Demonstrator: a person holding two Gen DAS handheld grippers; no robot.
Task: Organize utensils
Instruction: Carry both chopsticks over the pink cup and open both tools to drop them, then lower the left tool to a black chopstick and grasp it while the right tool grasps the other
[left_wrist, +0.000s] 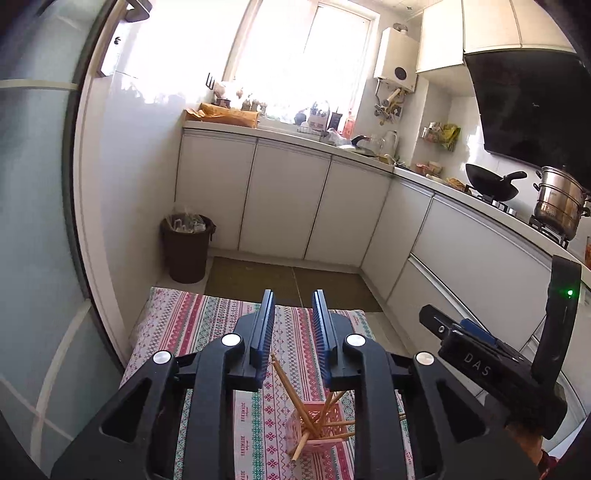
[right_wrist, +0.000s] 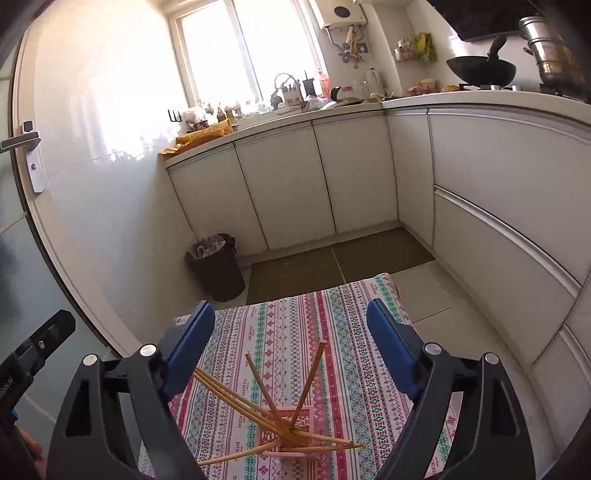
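A small pink slotted basket (left_wrist: 320, 437) (right_wrist: 295, 417) stands on a patterned tablecloth (left_wrist: 192, 317) (right_wrist: 295, 317). Several wooden chopsticks (left_wrist: 291, 391) (right_wrist: 236, 398) stick out of it and fan in different directions. My left gripper (left_wrist: 293, 295) hovers above the basket, its blue pads a narrow gap apart with nothing between them; one chopstick tip ends just below its left pad. My right gripper (right_wrist: 291, 306) hangs over the same basket with its jaws wide open and empty. In the left wrist view, the right gripper's black body (left_wrist: 480, 354) shows on the right.
A dark waste bin (left_wrist: 186, 245) (right_wrist: 218, 266) stands on the floor beyond the table, by the wall. White cabinets (left_wrist: 288, 199) (right_wrist: 280, 184) run along the back and right. A wok (left_wrist: 491, 182) and a steel pot (left_wrist: 559, 203) sit on the stove.
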